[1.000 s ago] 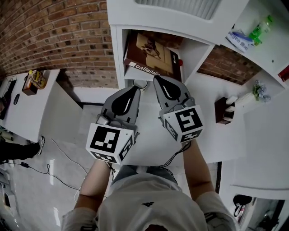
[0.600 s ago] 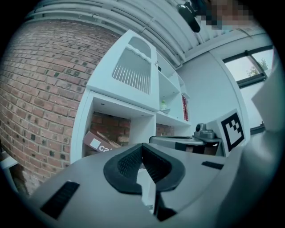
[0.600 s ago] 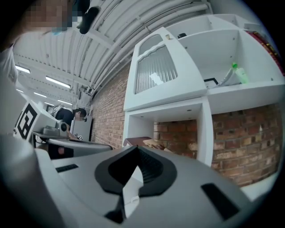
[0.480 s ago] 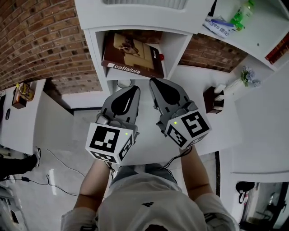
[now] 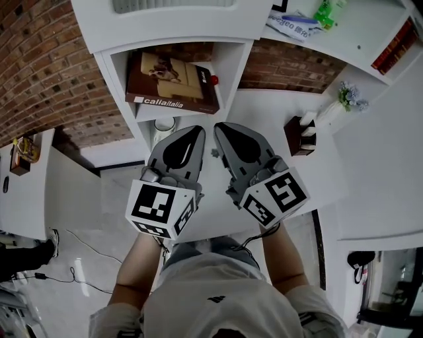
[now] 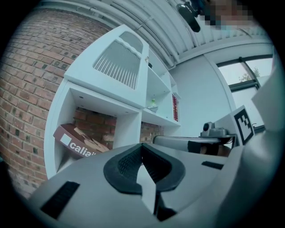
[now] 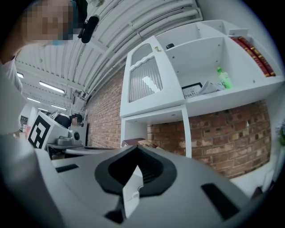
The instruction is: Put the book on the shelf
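Observation:
The brown book (image 5: 172,82) with "callaitalia" on its spine lies flat in the white shelf's (image 5: 232,56) lower compartment. It also shows in the left gripper view (image 6: 75,141) and as a sliver in the right gripper view (image 7: 139,143). My left gripper (image 5: 195,132) is shut and empty, its tip just below the compartment's front edge. Beside it, my right gripper (image 5: 219,128) is shut and empty too. In their own views both grippers (image 6: 142,148) (image 7: 136,149) point at the shelf with nothing between the pads.
A small round cup (image 5: 164,124) stands on the white desk (image 5: 264,119) under the shelf. A brown holder (image 5: 297,135) and flowers (image 5: 350,98) sit to the right. A green bottle (image 5: 324,12) and red books (image 5: 395,41) fill upper compartments. A brick wall (image 5: 39,72) is behind.
The shelf and book have slid left and up in the head view. Both grippers stay shut and empty; the right one has tilted slightly rightward. The book has not moved in its compartment.

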